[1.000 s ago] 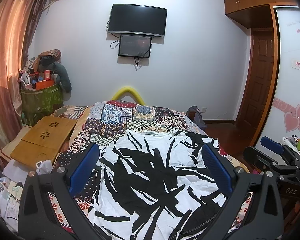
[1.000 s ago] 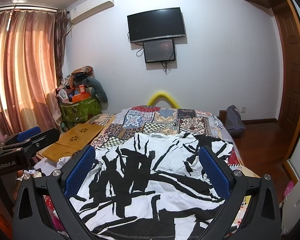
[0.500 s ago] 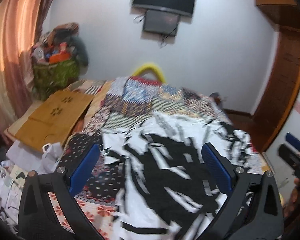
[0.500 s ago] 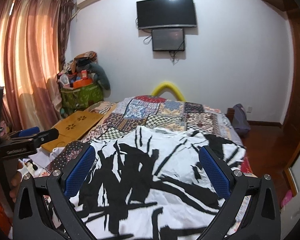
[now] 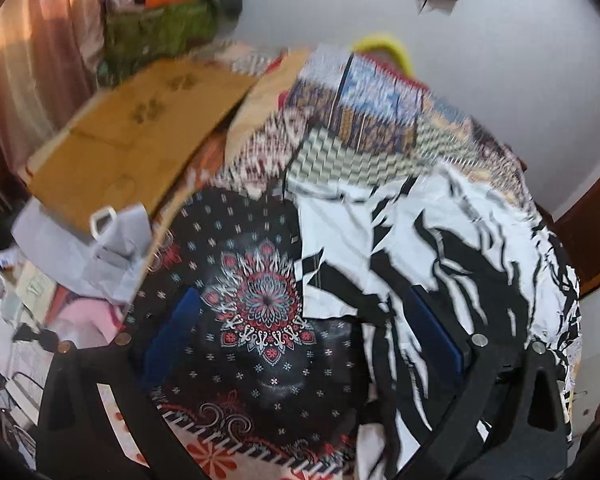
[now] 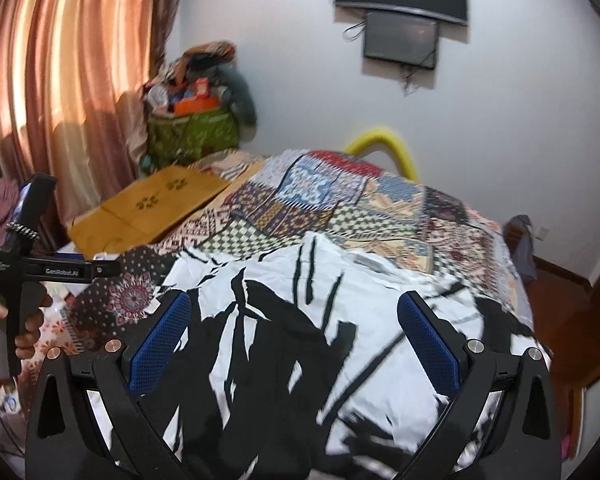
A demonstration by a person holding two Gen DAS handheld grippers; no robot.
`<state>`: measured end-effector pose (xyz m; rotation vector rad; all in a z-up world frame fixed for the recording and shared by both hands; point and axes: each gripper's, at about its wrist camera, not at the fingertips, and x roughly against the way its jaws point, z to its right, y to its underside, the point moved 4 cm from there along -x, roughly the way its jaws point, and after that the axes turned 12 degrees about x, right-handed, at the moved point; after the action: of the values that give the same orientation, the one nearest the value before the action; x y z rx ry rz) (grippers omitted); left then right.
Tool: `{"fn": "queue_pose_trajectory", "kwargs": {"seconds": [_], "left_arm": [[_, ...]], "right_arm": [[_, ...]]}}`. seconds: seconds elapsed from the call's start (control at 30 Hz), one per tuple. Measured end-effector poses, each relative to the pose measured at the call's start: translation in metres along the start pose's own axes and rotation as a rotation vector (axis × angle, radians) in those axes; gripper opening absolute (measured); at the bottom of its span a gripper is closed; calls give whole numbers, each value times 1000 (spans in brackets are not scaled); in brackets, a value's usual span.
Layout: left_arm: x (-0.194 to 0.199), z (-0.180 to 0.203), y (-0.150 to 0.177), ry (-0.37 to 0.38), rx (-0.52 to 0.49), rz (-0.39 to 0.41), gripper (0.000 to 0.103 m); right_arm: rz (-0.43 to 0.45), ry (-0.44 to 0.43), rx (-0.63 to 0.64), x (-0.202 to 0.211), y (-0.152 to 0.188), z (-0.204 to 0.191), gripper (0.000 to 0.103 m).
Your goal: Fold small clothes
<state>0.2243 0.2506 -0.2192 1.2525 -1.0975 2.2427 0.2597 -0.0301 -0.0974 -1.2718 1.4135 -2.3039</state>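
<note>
Black-and-white garment [image 6: 300, 344] spread flat on patchwork bedspread [image 6: 340, 208], near its foot. Left gripper [image 5: 300, 332] spread wide above garment's left edge, holding nothing. Right gripper [image 6: 296, 340] spread wide over garment's middle, empty. Wooden board [image 6: 148, 208] left of bedspread.

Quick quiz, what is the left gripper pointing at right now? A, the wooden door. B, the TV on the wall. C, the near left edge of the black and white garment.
C: the open left gripper hangs over the edge of the black and white garment.
</note>
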Motion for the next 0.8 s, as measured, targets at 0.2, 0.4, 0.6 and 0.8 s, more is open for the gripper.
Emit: {"fn": "queue_pose_trajectory", "kwargs": {"seconds": [0.2,0.4,0.6,0.8], "left_arm": [[-39,1,15,46,24,-189,88],[-57,11,23,141,70,-313,86],[-77,14,33,247,168,-447,86],[-89,19,26,300,213,-453,86]], "right_arm": [[-118,-97,55,-61,-1,-6,89],[-289,-216,53,-125,13,-10,60],[-396,-312,33,-159,28,-15,50],[-448,-375,32,-170,44,-23,50]]}}
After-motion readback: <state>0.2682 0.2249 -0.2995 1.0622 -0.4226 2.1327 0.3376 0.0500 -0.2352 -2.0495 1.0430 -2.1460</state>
